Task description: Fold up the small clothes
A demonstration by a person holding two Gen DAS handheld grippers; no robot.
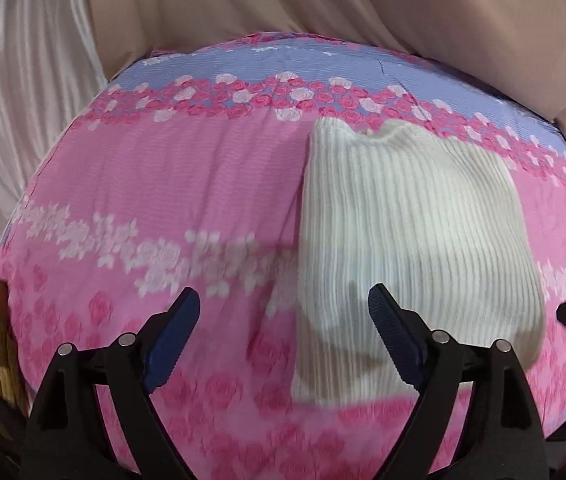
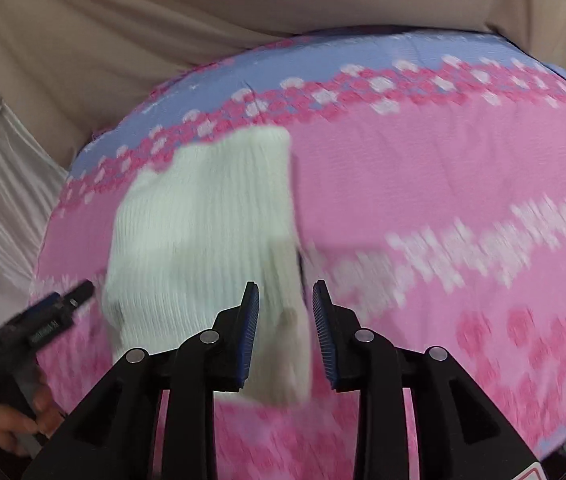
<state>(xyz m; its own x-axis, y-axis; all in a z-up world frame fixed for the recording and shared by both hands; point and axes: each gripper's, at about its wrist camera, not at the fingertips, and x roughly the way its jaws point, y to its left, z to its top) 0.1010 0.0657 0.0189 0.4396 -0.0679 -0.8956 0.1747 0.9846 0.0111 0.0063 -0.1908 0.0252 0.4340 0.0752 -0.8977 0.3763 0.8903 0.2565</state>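
Cream ribbed knit, folded into a rough rectangle, is what we see lying flat on the pink rose-printed sheet (image 1: 187, 184): this is the small knitted garment (image 1: 407, 232) of the task. It sits toward the far part of the sheet, its upper edge reaching the band of pink and white roses just below the blue stripe (image 1: 283, 60). Beige curtain fabric (image 1: 283, 0) hangs behind the covered surface, and paler white cloth (image 1: 19, 92) falls at the left of the left wrist view.

In that view we find the left claw (image 1: 285, 312) spread wide apart, with nothing between its blue pads. Its right finger stands over the garment's near left part, the left finger over bare sheet; we cannot tell whether either touches the fabric. A dark tip of the right claw shows at the right edge, just beside the garment's lower right corner.

From the right wrist view, the right claw (image 2: 285, 320) stands narrowly parted. The garment's near right corner lies in line with the gap, but the pads do not press on it. The picture is blurred there. At the lower left of this view a hand (image 2: 15, 420) grips the handle of the left claw, beside the garment's left edge.
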